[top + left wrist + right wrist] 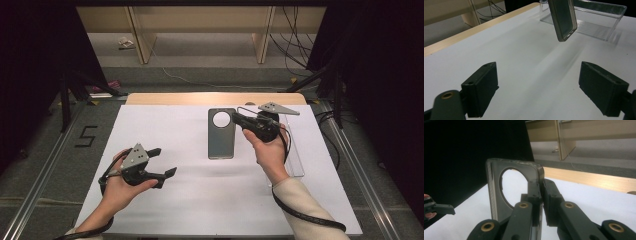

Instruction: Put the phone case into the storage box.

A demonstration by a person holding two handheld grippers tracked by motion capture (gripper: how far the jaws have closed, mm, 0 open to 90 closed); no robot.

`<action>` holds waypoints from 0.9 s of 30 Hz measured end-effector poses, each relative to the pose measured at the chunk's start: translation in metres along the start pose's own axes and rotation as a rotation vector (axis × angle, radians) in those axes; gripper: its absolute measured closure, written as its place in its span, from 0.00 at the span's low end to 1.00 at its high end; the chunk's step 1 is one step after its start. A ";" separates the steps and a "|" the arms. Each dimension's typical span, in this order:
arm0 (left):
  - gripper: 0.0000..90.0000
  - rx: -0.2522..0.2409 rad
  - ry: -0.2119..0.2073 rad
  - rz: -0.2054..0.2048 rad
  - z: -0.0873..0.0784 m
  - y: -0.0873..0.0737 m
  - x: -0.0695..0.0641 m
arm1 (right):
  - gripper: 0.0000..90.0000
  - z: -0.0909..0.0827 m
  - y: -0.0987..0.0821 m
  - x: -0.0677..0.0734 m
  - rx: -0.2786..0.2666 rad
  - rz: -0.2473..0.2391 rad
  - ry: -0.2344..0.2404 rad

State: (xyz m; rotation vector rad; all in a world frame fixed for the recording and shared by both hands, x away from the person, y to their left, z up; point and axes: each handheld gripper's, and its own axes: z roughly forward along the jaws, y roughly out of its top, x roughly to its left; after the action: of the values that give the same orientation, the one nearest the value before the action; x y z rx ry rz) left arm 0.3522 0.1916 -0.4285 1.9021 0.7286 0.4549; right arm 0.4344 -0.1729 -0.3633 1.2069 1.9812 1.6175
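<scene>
A grey translucent phone case (221,142) with a round camera hole hangs over the middle of the white table. My right gripper (238,120) is shut on the case's upper right edge, close to the hole. In the right gripper view the two jaws (541,186) pinch the rim of the case (495,192). My left gripper (165,161) rests low at the front left with its jaws wide apart and nothing between them. Its own view shows the open jaws (537,85) above bare table, with the case (562,18) tilted in the air farther off.
A clear plastic tray (296,155) lies at the table's right side, under the right hand, and appears as the clear plastic tray (599,21) behind the case. The white sheet (200,190) covers the table to a wooden back edge (215,98). Dark curtains flank both sides.
</scene>
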 end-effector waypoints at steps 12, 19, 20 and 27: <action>0.17 0.006 0.001 0.002 0.000 -0.001 0.001 | 0.95 -0.004 0.003 -0.006 -0.008 -0.002 -0.018; 0.17 0.004 0.003 0.003 0.000 -0.001 0.001 | 0.95 -0.007 0.005 -0.010 -0.011 -0.002 -0.024; 0.17 0.005 0.003 0.003 0.000 -0.001 0.001 | 0.95 -0.007 0.005 -0.010 -0.011 -0.003 -0.024; 0.17 0.006 0.004 0.004 0.000 -0.001 0.001 | 0.95 -0.009 0.006 -0.013 -0.011 -0.005 -0.027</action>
State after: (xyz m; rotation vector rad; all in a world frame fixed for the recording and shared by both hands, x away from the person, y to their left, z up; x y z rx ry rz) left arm 0.3530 0.1923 -0.4294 1.9093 0.7295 0.4596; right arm 0.4384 -0.1881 -0.3587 1.2123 1.9546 1.5994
